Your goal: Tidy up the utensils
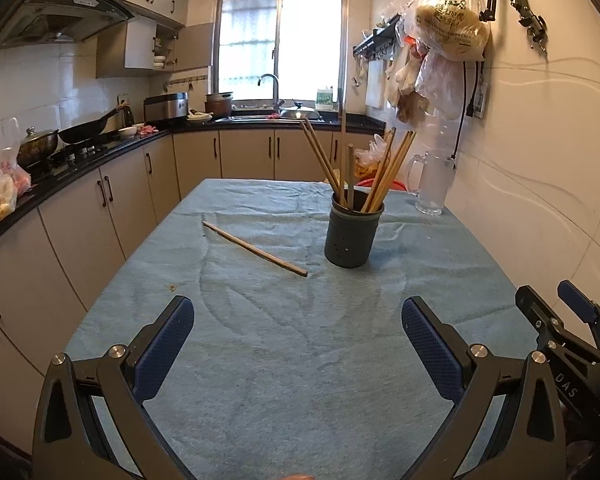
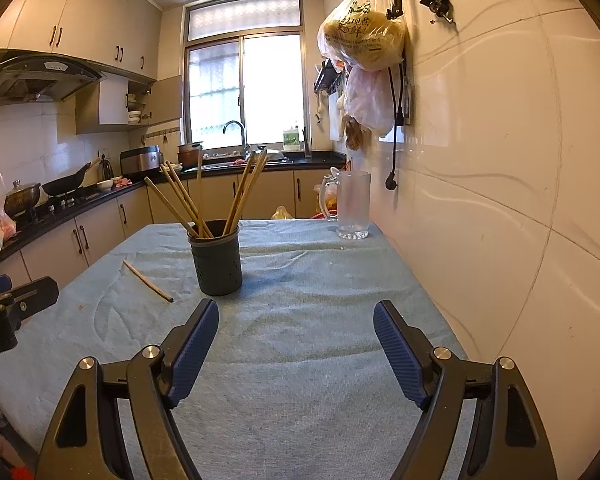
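Note:
A dark grey utensil holder [image 1: 353, 235] [image 2: 216, 258] stands on the blue-cloth table [image 1: 260, 340] [image 2: 320, 300], with several wooden chopsticks upright in it. One loose chopstick [image 1: 255, 249] [image 2: 148, 281] lies flat on the cloth to the holder's left. My left gripper [image 1: 298, 312] hovers open over the near cloth, well short of the chopstick, nothing between its fingers. My right gripper [image 2: 296, 316] is open too, just in front of the holder and empty. The right gripper [image 1: 556, 308] also shows at the right edge of the left wrist view.
A clear glass mug [image 1: 434, 184] [image 2: 352, 204] stands at the table's far right by the tiled wall [image 2: 500, 160]. Plastic bags [image 1: 448, 28] hang from wall hooks above it. A kitchen counter [image 1: 80, 160] with a stove, wok and pots runs along the left.

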`<state>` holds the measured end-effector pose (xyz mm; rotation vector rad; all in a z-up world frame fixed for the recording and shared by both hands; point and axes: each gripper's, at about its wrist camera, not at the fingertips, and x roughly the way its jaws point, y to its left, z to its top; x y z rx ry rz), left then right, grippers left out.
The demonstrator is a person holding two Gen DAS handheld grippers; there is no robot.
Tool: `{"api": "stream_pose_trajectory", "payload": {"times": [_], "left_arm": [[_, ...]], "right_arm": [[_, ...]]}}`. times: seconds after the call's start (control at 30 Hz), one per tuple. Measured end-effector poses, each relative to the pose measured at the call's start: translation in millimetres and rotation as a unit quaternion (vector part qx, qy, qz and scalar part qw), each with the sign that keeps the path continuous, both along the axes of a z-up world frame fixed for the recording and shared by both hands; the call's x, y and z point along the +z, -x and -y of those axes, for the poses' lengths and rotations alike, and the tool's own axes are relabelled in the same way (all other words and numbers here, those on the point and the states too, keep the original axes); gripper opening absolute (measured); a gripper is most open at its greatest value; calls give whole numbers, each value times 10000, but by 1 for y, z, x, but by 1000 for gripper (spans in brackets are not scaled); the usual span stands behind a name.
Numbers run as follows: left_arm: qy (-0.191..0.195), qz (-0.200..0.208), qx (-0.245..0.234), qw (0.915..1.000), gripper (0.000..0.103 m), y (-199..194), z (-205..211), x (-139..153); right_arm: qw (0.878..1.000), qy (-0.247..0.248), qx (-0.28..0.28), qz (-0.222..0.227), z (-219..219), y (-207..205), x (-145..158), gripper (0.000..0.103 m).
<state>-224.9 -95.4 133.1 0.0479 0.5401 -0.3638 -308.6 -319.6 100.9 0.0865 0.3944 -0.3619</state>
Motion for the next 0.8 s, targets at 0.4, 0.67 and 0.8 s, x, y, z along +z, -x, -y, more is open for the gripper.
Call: {"api": "stream_pose_trajectory", "payload": {"times": [0.4,0.67,0.8], "left_arm": [[-29,-34,-63,10000,103,-27,15,7],[-105,-198,-113,9997,103,-41,24,-2],[-116,-330,-81,9994,103,-50,25,-8]], "right_arm": [[9999,-116,57,69,17,-20,8,85],[9996,-80,242,-102,14,-42,1,86],[9992,-127,258,-275,16,-51,-7,86]]}}
